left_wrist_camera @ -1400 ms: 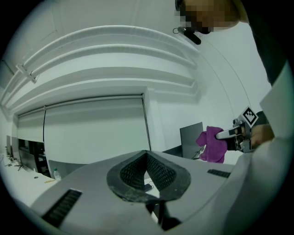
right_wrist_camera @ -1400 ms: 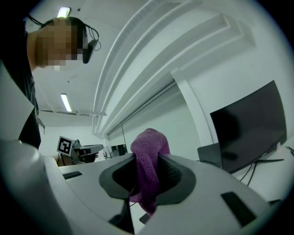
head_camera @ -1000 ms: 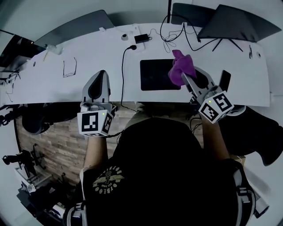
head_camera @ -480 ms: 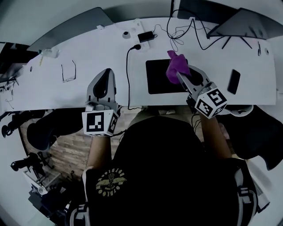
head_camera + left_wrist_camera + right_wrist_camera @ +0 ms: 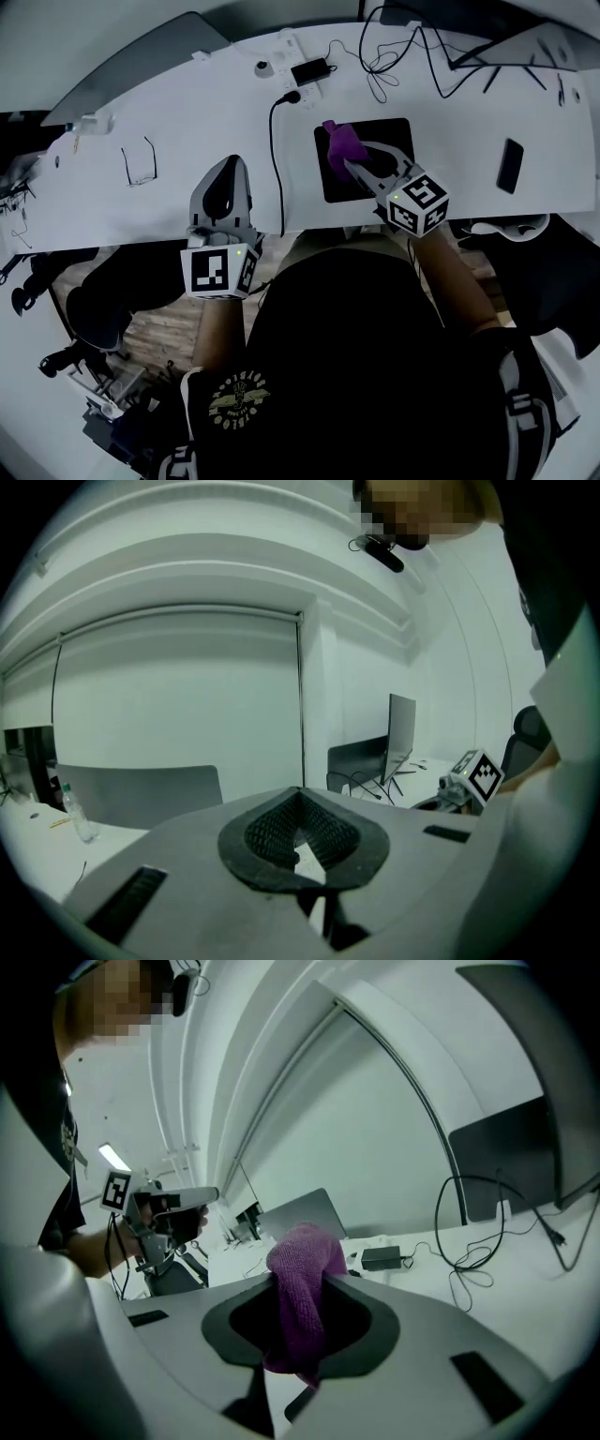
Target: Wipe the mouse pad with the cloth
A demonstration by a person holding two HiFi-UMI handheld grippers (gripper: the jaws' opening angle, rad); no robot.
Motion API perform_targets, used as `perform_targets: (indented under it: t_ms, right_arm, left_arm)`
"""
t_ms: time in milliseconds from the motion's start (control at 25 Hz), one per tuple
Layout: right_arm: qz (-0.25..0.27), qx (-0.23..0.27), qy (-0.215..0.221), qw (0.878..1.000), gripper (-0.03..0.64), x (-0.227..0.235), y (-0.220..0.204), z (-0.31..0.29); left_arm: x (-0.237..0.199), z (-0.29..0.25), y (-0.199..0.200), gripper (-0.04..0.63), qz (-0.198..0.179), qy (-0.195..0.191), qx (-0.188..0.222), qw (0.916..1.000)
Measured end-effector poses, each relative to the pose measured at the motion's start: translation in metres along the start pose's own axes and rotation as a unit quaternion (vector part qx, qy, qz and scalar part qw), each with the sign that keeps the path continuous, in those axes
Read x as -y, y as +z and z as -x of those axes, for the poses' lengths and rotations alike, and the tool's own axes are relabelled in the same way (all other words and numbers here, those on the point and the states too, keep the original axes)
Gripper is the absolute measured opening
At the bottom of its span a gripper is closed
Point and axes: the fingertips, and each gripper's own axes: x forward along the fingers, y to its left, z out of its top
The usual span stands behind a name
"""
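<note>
Right claw (image 5: 350, 162): you have it clenched on the cloth (image 5: 337, 143).
Cloth: purple, bunched, sticking out past the jaw tips over the left part of the mouse pad (image 5: 392, 141); contact unclear.
Mouse pad: black, flat on the white bench (image 5: 169, 131), near its front edge.
Left claw (image 5: 227, 169): you hold it closed, nothing between the jaws, over the bench edge, well apart from the mouse pad.

mouse pad (image 5: 386, 132): black, flat | cloth (image 5: 339, 145): purple, bunched in right gripper (image 5: 349, 161) jaws, over pad's left part
</note>
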Motion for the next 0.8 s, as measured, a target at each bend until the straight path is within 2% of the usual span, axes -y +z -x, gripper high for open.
perform_targets:
  t_ms: [200,440,560,800]
  right_arm:
    - [-0.026,-0.036,-0.002,0.999,0.089,0.013,-0.037,-0.047]
    - [-0.05,-0.109,-0.058,0.991,0.089,0.062,-0.097,-0.086]
    - [-0.045,-0.138,-0.091,0.985,0.089,0.086,-0.117,-0.088]
    - [-0.039,-0.154,-0.147,0.976,0.089,0.122,-0.127,-0.067]
  left_arm:
    - [-0.011,-0.001,-0.011,0.002,0.005,0.0,-0.018,0.9998]
    - [-0.017,0.001,-0.017,0.002,0.006,-0.007,-0.024,0.9997]
    - [-0.015,0.001,-0.021,0.002,0.008,-0.014,-0.028,0.9995]
    - [-0.012,0.0,-0.022,0.002,0.004,-0.019,-0.029,0.9994]
